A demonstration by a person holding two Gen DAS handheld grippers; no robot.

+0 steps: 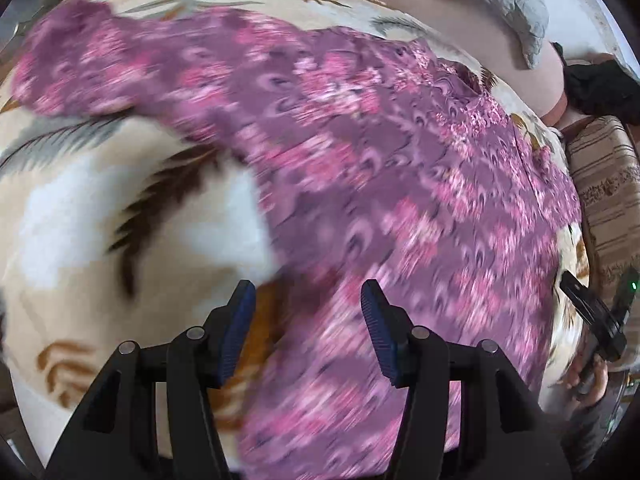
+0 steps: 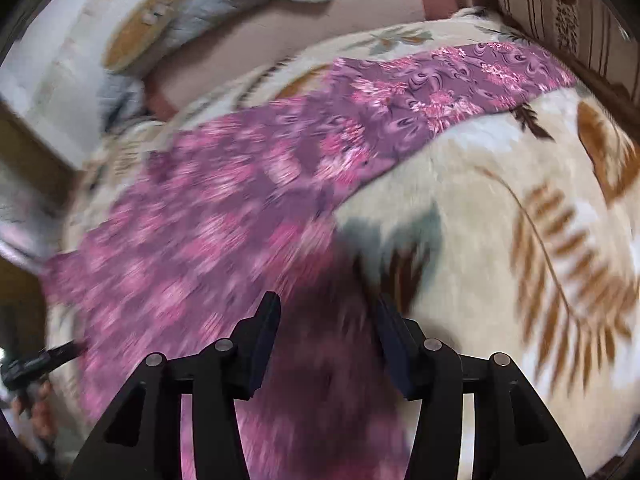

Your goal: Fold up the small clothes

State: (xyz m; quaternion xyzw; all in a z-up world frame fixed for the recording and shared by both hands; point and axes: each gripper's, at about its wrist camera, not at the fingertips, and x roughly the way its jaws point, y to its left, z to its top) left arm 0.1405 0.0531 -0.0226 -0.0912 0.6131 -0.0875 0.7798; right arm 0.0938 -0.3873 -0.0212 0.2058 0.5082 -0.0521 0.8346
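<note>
**Purple garment flat on the blanket, both grippers open**

While the purple floral garment (image 1: 400, 184) lies spread across the leaf-patterned blanket (image 1: 120, 220), the left gripper (image 1: 308, 304) hovers over its near edge with fingers (image 1: 240, 320) wide apart, holding nothing. From the right wrist, the garment (image 2: 248, 208) runs diagonally over the blanket (image 2: 500, 220). The right gripper (image 2: 326, 320) sits above its lower end, fingers (image 2: 266, 328) likewise apart and empty. Both views are motion-blurred. A grey pillow (image 1: 508, 4) lies beyond the blanket.
</note>
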